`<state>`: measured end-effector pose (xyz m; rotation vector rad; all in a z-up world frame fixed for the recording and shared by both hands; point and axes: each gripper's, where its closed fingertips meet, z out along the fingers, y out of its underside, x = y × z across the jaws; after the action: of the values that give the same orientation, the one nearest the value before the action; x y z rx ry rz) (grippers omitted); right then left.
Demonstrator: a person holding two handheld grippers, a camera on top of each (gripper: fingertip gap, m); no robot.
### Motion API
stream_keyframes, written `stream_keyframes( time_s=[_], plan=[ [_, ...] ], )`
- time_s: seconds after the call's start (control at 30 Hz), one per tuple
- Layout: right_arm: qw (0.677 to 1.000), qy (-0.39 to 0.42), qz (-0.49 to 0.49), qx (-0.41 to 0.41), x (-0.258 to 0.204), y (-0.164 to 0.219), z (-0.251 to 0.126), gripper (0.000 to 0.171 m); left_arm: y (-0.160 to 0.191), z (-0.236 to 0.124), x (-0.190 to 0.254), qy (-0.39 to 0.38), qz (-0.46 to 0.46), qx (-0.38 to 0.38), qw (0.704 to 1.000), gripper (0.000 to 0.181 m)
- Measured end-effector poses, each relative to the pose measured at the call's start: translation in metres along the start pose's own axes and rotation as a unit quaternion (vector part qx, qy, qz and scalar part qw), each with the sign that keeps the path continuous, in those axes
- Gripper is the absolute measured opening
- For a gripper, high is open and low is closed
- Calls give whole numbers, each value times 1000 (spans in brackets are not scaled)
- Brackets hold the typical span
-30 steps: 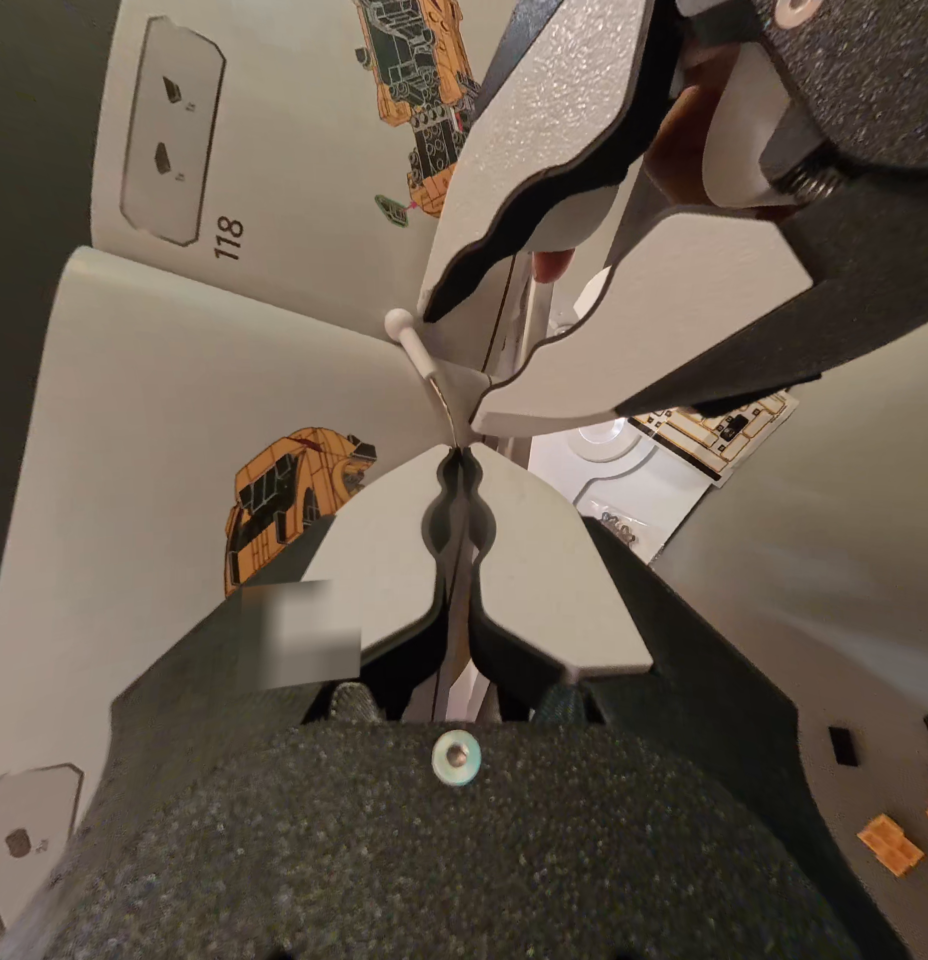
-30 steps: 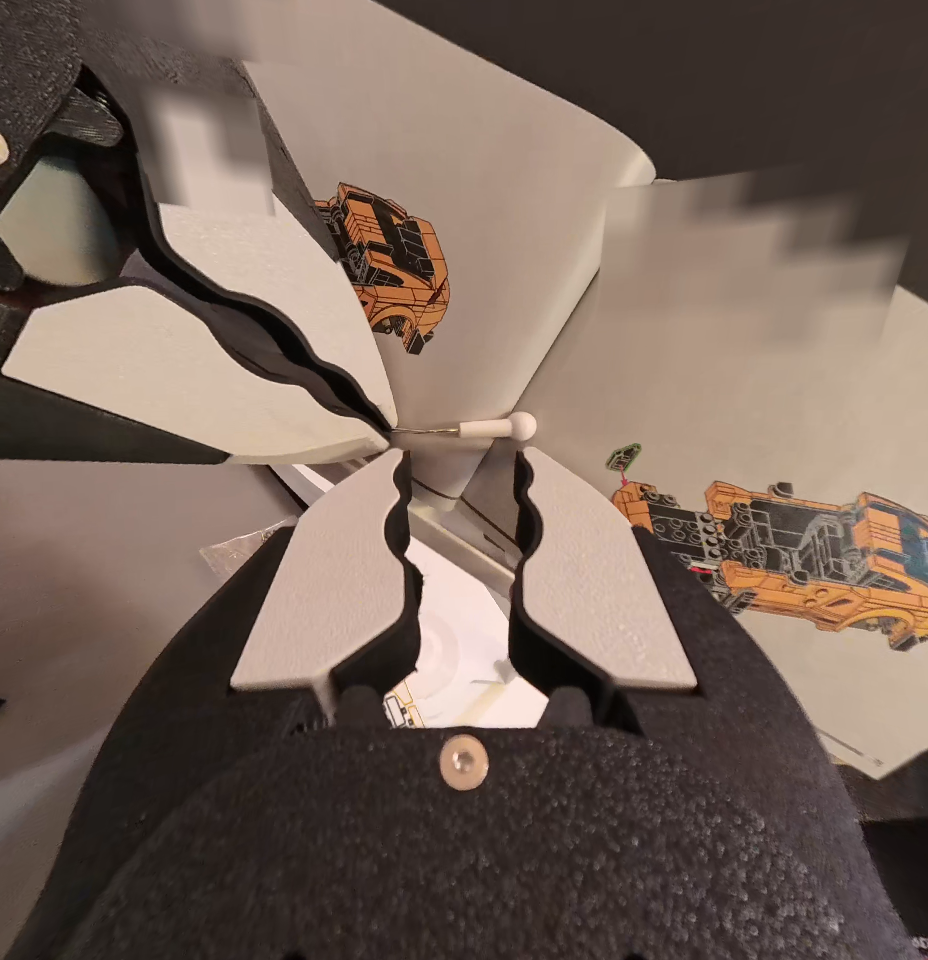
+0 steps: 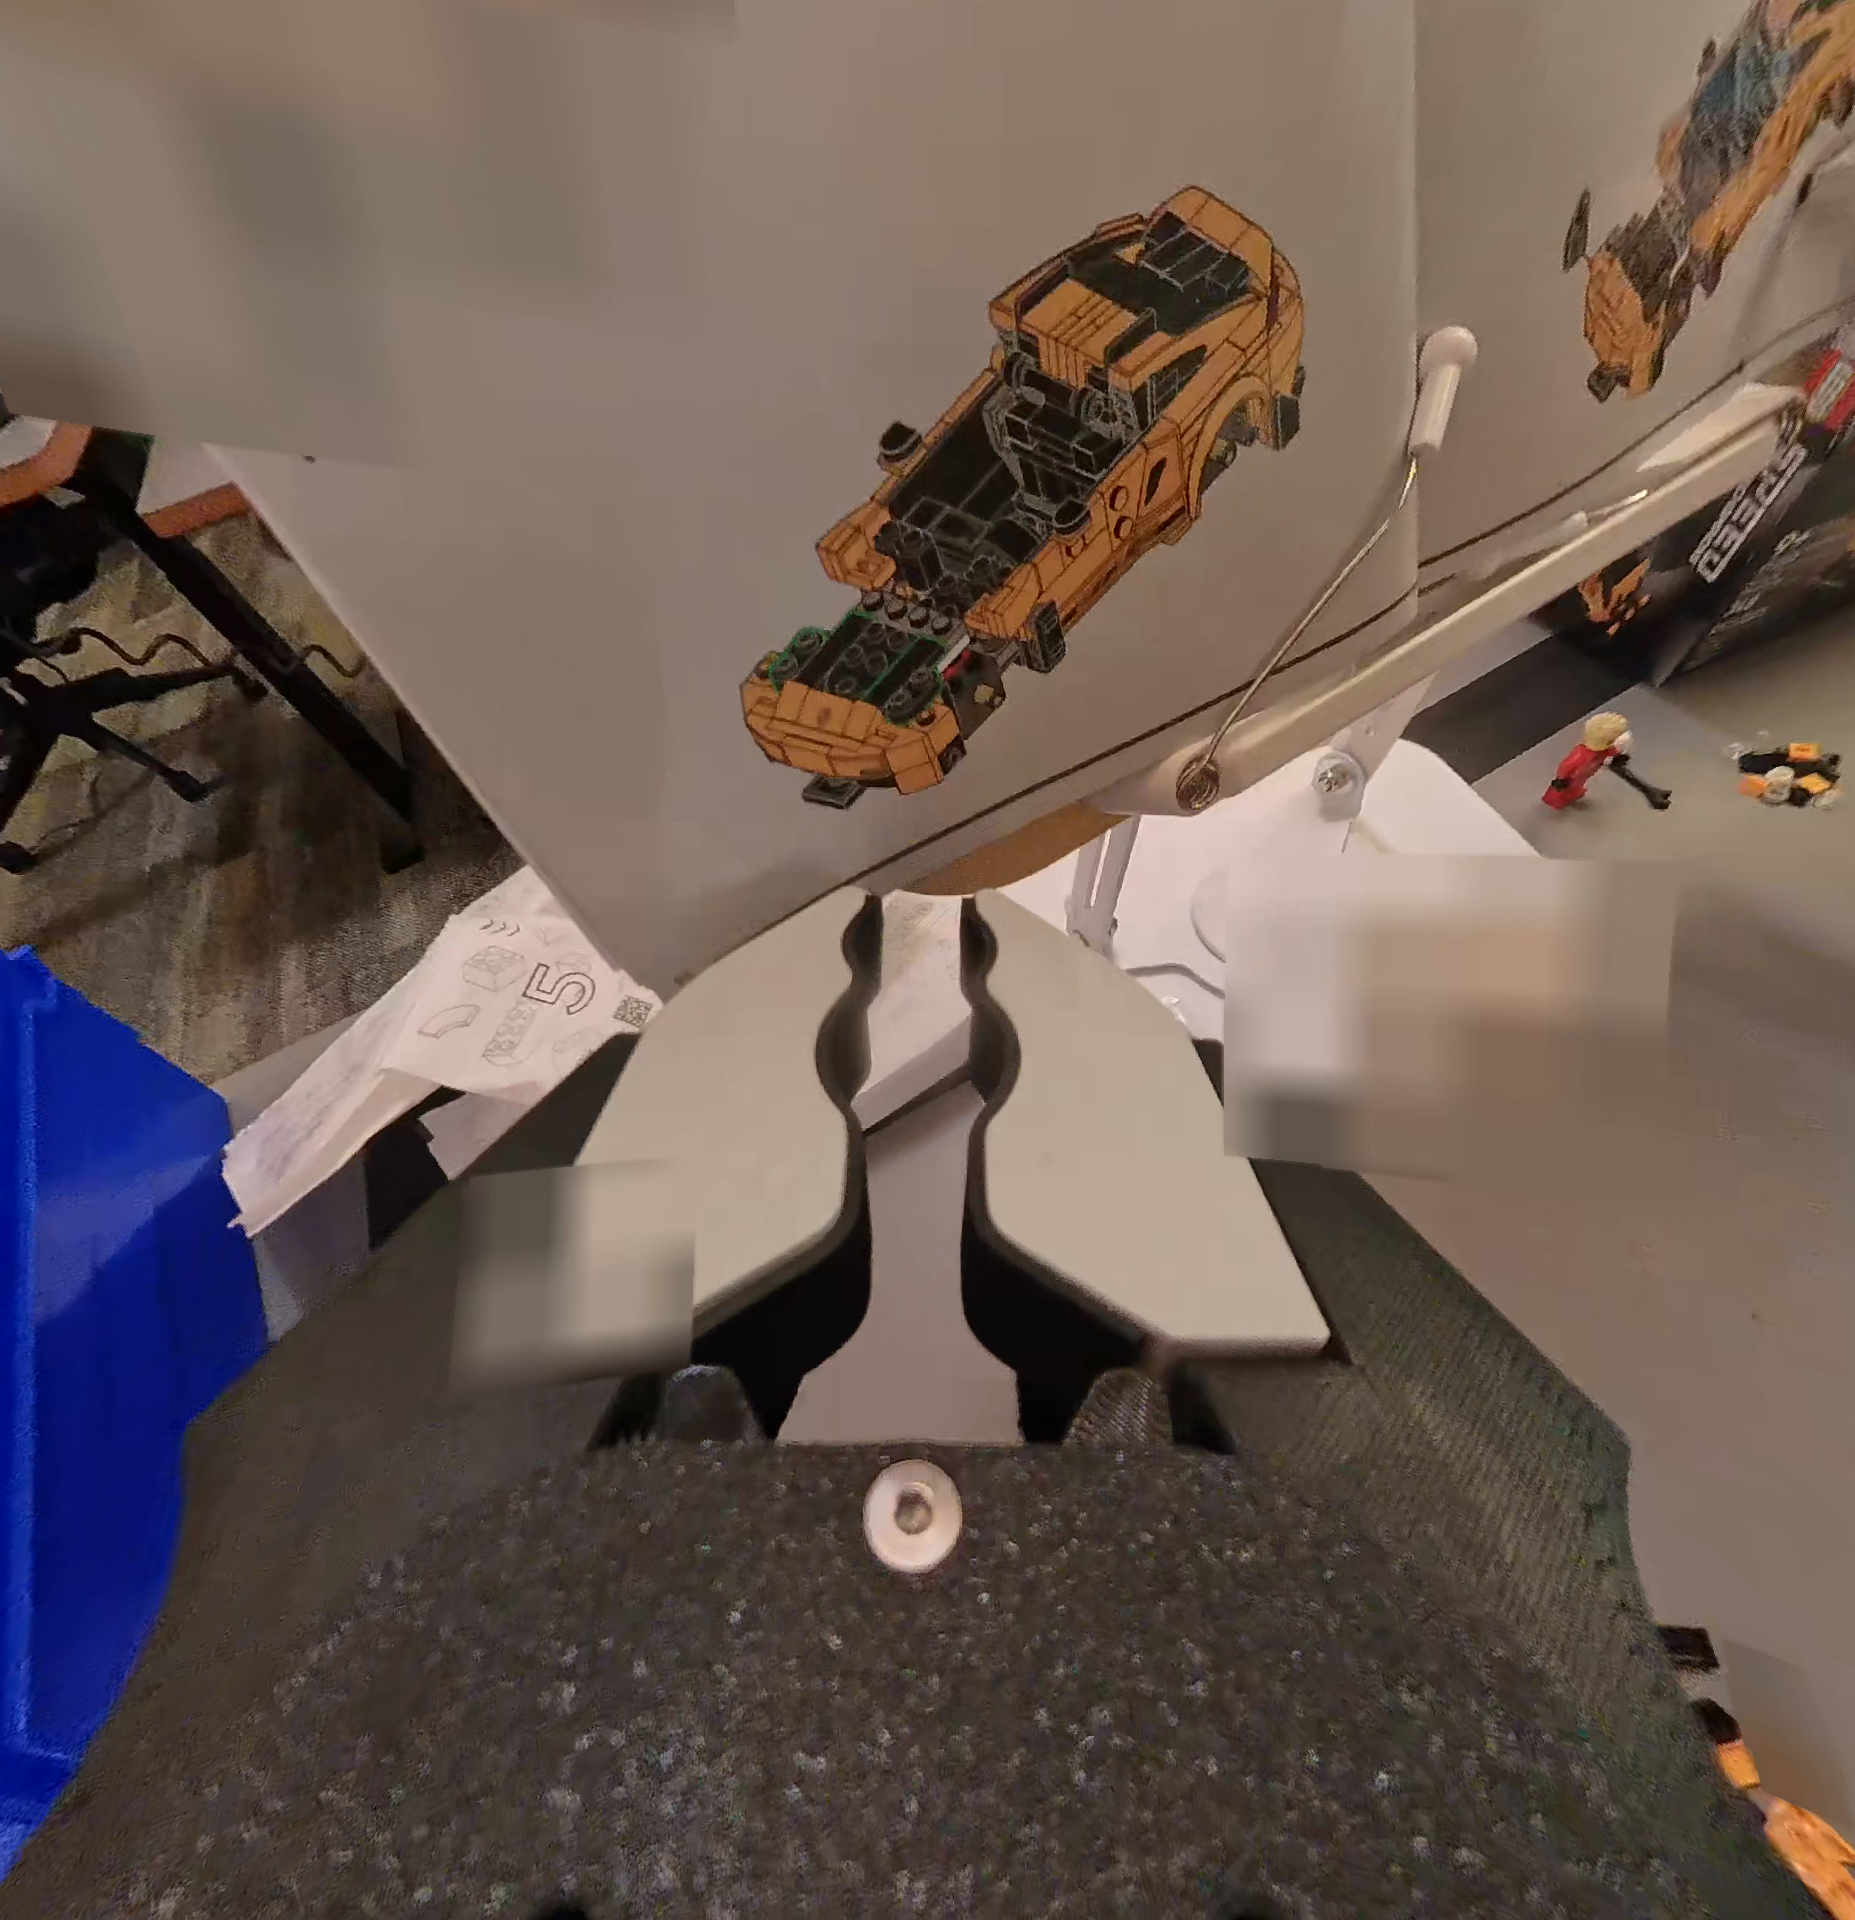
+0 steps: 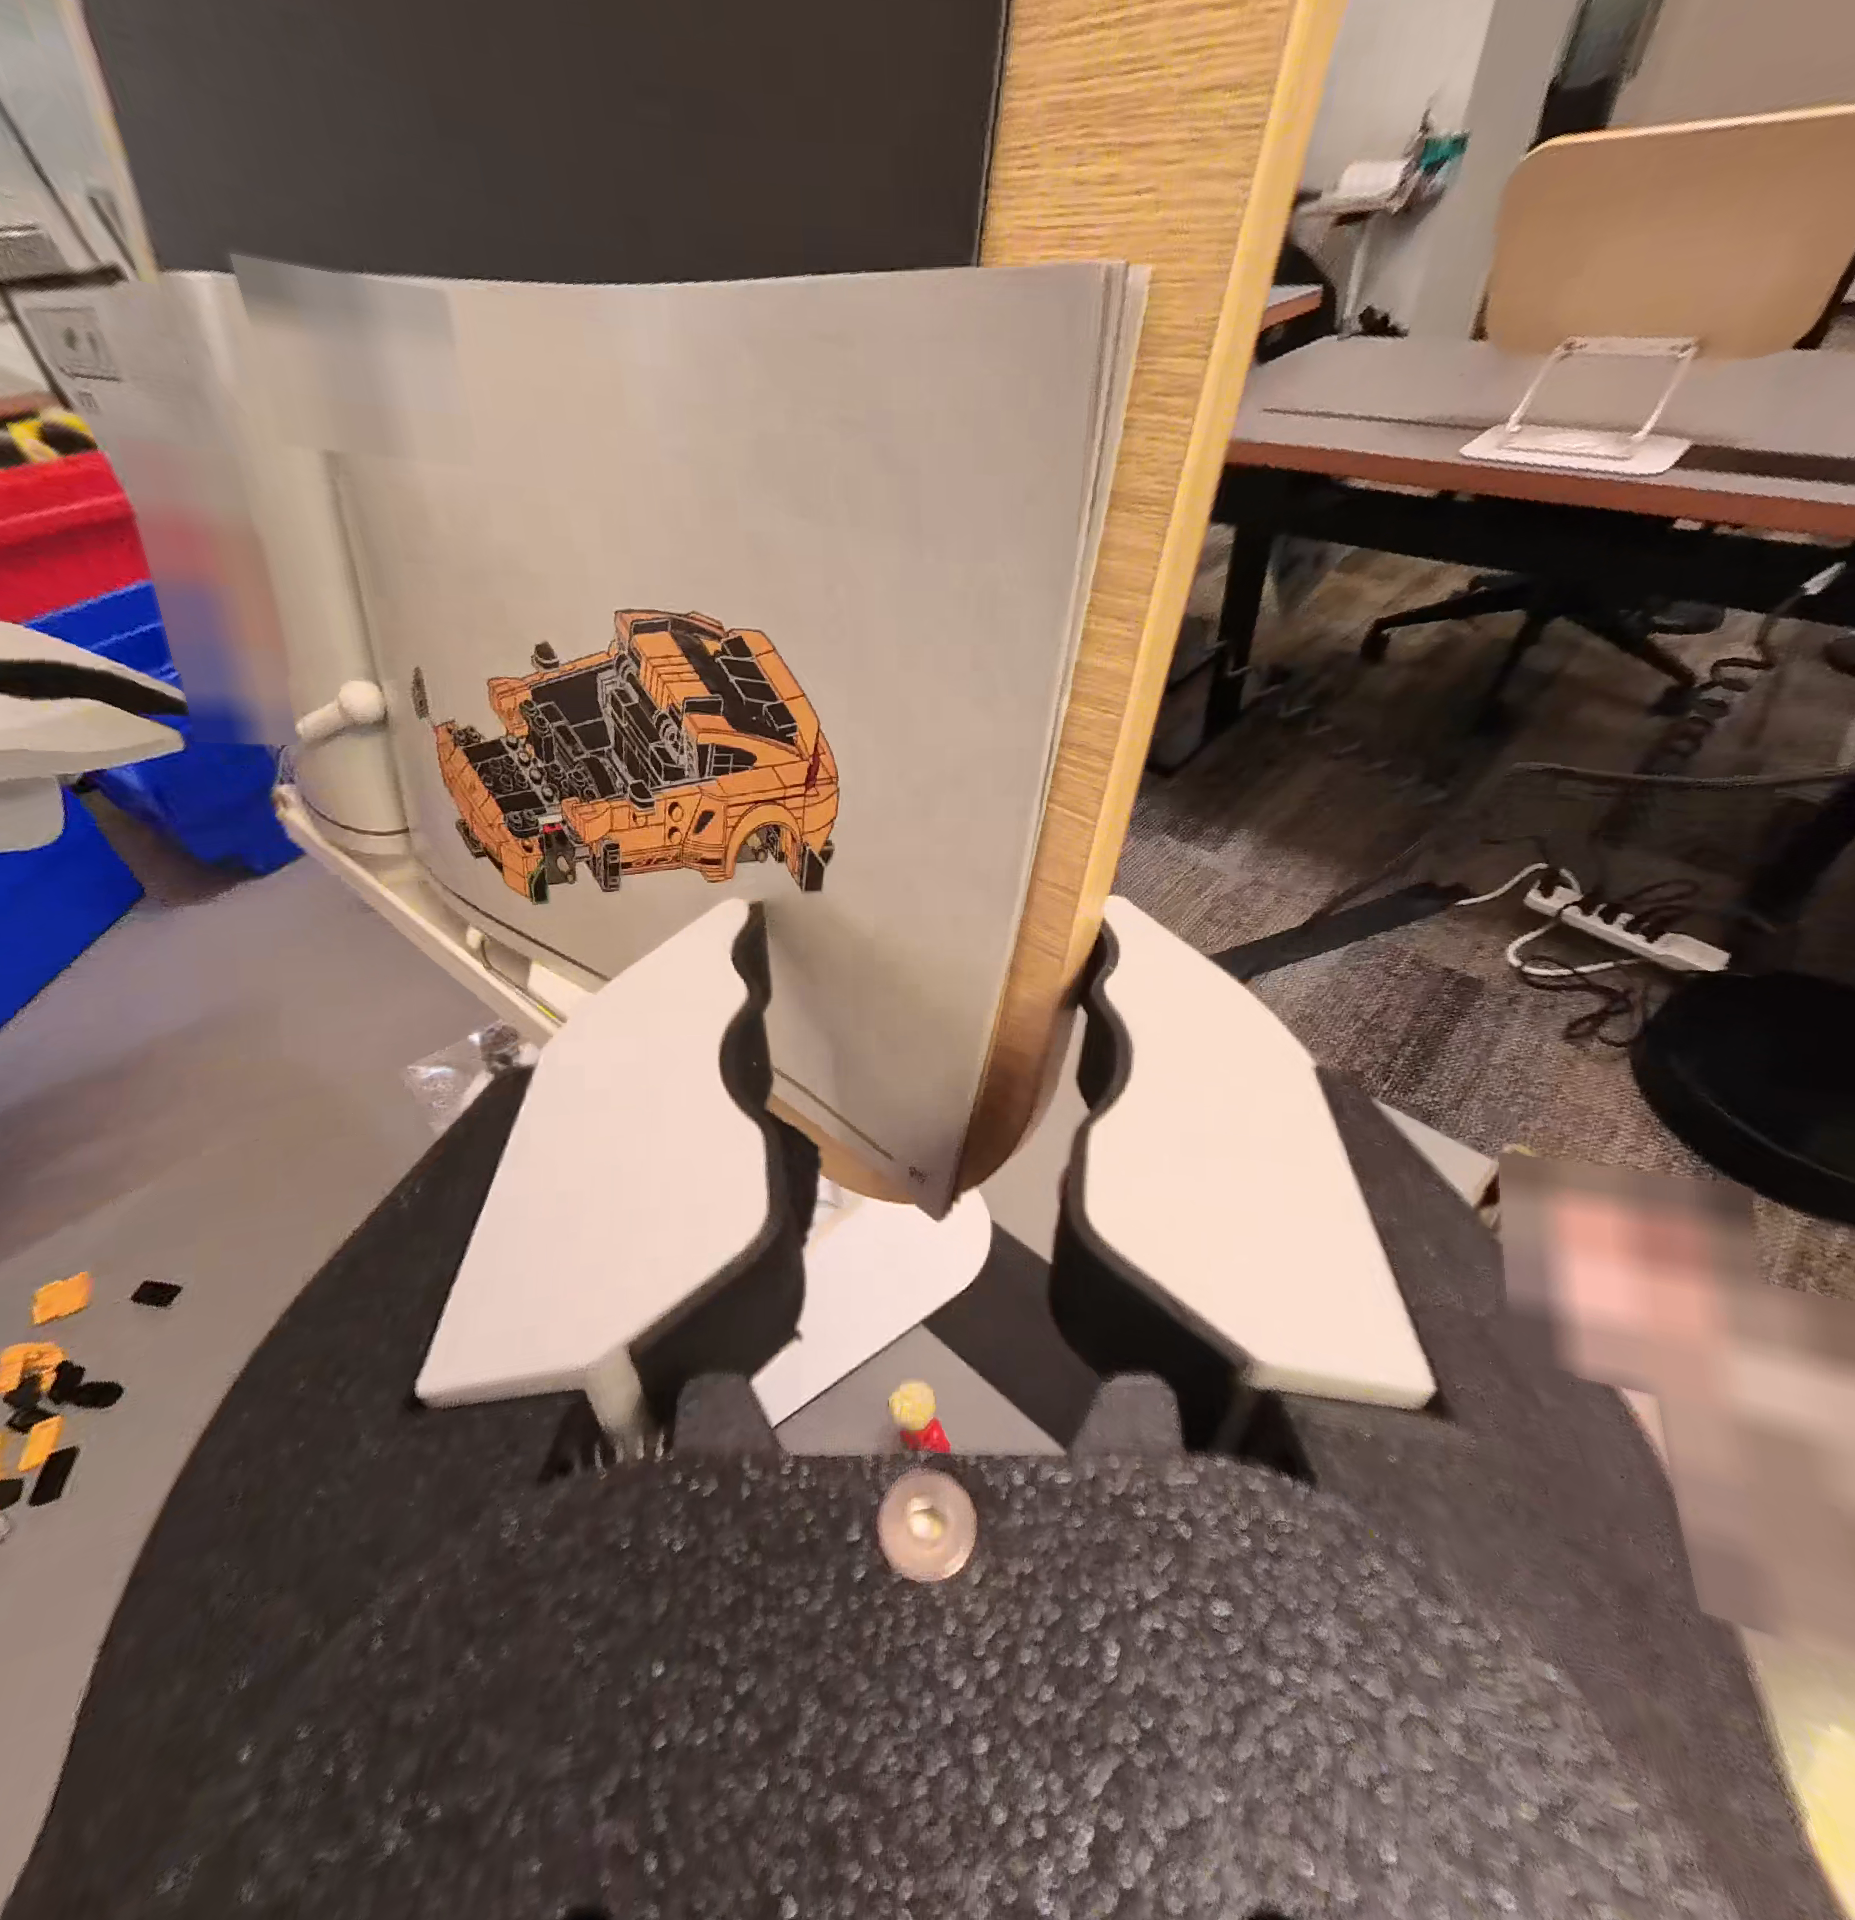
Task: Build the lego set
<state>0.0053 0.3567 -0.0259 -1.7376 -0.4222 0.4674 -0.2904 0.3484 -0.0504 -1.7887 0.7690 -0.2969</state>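
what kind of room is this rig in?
Likely an office or lab workspace: a desk with black legs on carpet, an office chair, a power strip on the floor, and stacked plastic bins beside the work table.

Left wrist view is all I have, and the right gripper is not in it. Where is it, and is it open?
Observer: The right gripper is open, its jaws on either side of the instruction booklet's lower corner.
Operator: Is something behind the pages?
Observer: Yes, a wooden board backs them.
Operator: Is there any bin besides the blue bin?
Observer: A red bin stands beyond it.
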Motion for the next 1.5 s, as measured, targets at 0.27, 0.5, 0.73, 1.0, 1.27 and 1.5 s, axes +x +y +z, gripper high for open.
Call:
stream_keyframes(
  time_s=[0.27, 0.5, 0.73, 1.0, 1.27, 1.5],
  plan=[
    [1000, 20, -16, -2, -1, -6, -10, 71, -6, -17, 8, 3, -25, 23, 999, 18],
    [986, 107, -74, 103, -36, -25, -88, 70, -20, -63, 32, 9, -64, 131, 989, 8],
    [986, 104, -28, 127, -128, 25, -149, 0, -34, -95, 32, -40, -79, 217, 972, 0],
    [980, 124, -91, 122, -172, 79, -166, 0, -77, -74, -13, -117, -86, 229, 963, 0],
    [981, 127, -80, 123, -161, 83, -168, 0, -94, -30, -46, -158, -85, 201, 963, 0],
    [983, 125, -60, 120, -155, 87, -168, 0, -91, -21, -20, -118, -66, 194, 972, 0]
  ],
)
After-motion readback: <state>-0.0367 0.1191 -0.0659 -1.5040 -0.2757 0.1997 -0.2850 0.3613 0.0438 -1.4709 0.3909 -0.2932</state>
